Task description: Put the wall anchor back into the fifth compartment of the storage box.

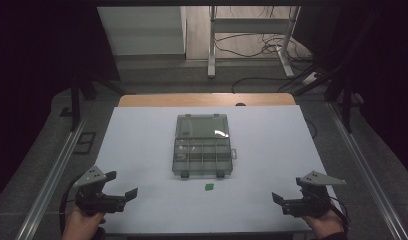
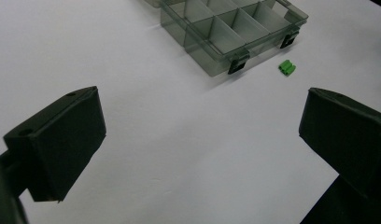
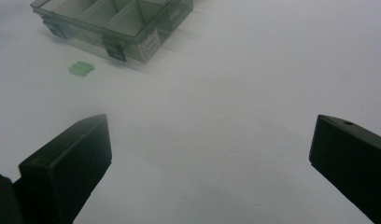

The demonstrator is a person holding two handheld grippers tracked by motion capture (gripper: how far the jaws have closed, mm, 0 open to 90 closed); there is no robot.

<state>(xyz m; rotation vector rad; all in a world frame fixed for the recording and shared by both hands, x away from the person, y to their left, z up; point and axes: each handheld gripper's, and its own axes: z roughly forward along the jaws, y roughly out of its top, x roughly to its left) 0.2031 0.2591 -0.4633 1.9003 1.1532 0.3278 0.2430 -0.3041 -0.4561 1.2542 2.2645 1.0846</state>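
Nearest you, at the front edge of the table [image 1: 142, 150], your left gripper [image 1: 123, 183] and right gripper [image 1: 281, 199] sit at the two front corners, matte black and blocky, each with a grey three-cornered plate on top. Both have their jaws spread wide with nothing between them. The tabletop is a smooth, flat white sheet. A little farther in, midway between the side edges, lies a small ribbed green block [image 1: 209, 187], just in front of the organizer box [image 1: 202, 145] and not touching it. That box is smoky clear plastic, rectangular, its lid open and its tray split by thin dividers, with two dark latches facing you. Nothing lies between either gripper and the block. Beyond the far edge, cables [image 1: 252, 45] trail over the floor.
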